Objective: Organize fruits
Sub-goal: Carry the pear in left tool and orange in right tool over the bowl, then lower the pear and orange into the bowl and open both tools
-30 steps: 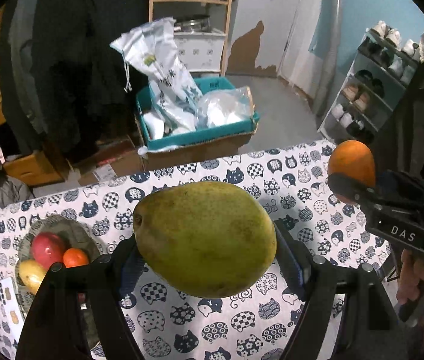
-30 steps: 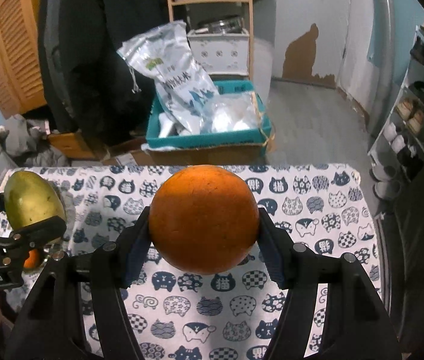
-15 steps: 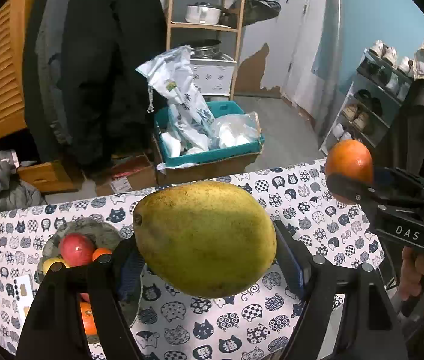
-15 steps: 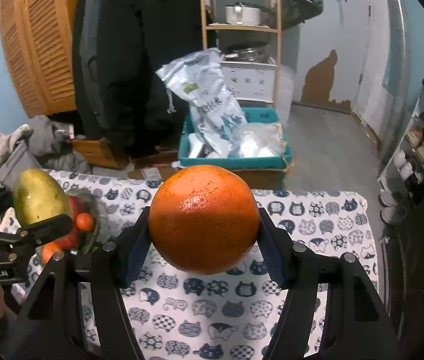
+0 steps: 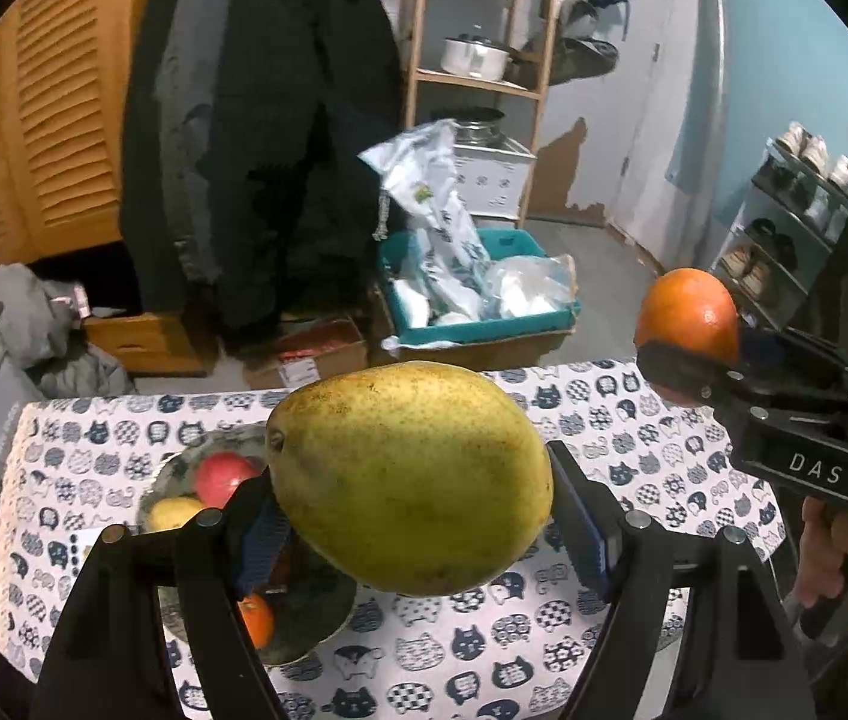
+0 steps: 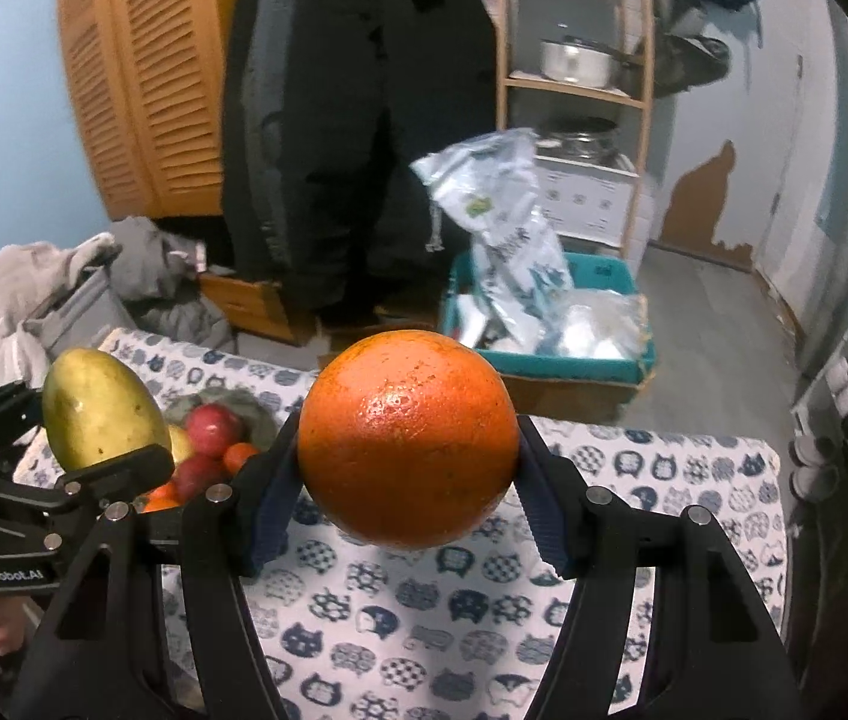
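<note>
My left gripper (image 5: 418,522) is shut on a green-yellow pear (image 5: 409,477) and holds it in the air above the table. My right gripper (image 6: 406,492) is shut on an orange (image 6: 407,438), also held high. The orange (image 5: 688,315) shows at the right in the left wrist view; the pear (image 6: 101,414) shows at the left in the right wrist view. A grey bowl (image 5: 304,630) on the table's left holds a red apple (image 5: 225,474), a yellow fruit (image 5: 172,513) and small oranges (image 5: 256,627). The bowl (image 6: 226,402) lies below and between the two grippers.
The table wears a cat-pattern cloth (image 6: 436,618). Behind it stand a teal box of bags (image 5: 478,300), cardboard boxes (image 5: 316,348), a wooden shelf with a pot (image 5: 475,57), hanging dark coats (image 5: 268,138) and a shoe rack (image 5: 784,240) at the right.
Both grippers have risen and tilted back with their fruit; the table and bowl now lie lower and farther. The bowl has slid rightward, under the left gripper.
</note>
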